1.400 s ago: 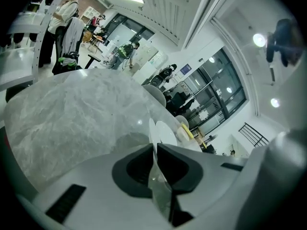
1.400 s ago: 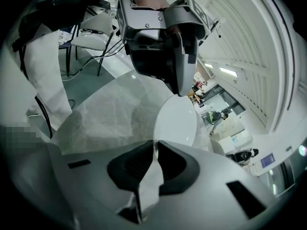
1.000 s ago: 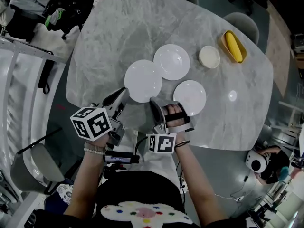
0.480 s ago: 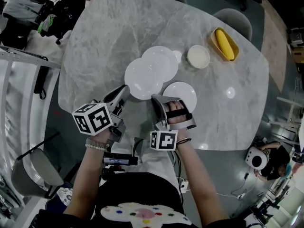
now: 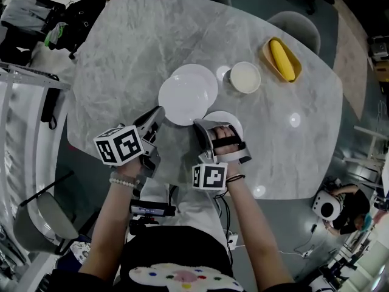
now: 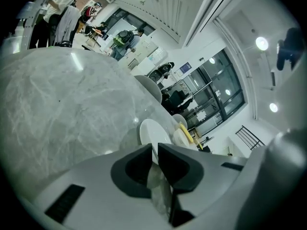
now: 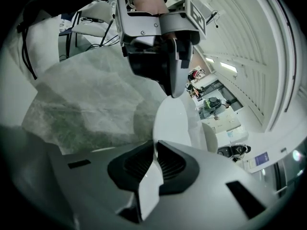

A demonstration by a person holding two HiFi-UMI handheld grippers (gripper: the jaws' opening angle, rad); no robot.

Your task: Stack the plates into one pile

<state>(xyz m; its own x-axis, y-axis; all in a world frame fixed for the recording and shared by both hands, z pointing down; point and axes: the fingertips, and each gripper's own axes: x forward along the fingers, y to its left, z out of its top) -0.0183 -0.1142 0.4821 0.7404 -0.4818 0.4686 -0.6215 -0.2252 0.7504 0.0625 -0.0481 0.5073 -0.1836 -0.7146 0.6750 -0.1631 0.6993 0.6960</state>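
On the marble table [image 5: 134, 53] a large white plate [image 5: 181, 101] overlaps a second white plate [image 5: 200, 76] behind it. My left gripper [image 5: 157, 113] holds the large plate's near rim; the rim [image 6: 153, 131] shows in the narrow gap of the left gripper [image 6: 154, 150]. Its jaws have just been opening a little, with the rim still between them. My right gripper [image 5: 199, 126] is shut on the near-left rim of a smaller white plate [image 5: 230, 119]. In the right gripper view that plate [image 7: 175, 123] runs out from the right gripper [image 7: 154, 147].
A small cream bowl [image 5: 245, 76] sits to the right of the plates. Farther right is a yellow dish holding a banana [image 5: 279, 59]. Grey chairs stand at the table's far side and a black bag [image 5: 73, 23] lies on the floor at left.
The large plate in the left gripper has slid away from me and now overlaps the back plate. The small plate in the right gripper has moved left, closer to the other two.
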